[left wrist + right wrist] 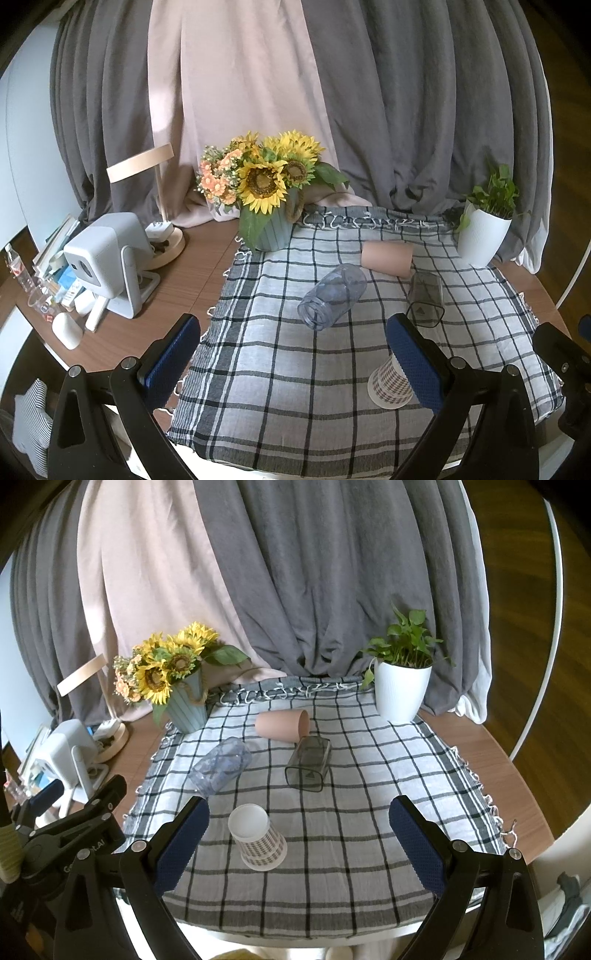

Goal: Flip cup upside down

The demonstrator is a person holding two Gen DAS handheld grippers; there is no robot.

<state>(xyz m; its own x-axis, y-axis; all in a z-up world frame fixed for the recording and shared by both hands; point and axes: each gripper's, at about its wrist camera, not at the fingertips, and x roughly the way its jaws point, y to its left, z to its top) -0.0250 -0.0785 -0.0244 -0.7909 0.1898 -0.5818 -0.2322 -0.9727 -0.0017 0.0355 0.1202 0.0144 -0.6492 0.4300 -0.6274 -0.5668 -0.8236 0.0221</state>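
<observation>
Paper, checked pattern: the cup [389, 384] stands on the plaid cloth [280, 369], wide mouth down, already inverted by the look of it. Left wrist view: left gripper [291, 360] spread wide, empty; cup half behind its right finger. Right wrist view: right gripper [297, 843] also wide apart, empty; cup [258, 840] between its fingers, nearer the left one, axis upright. Right hand sits better placed.
</observation>
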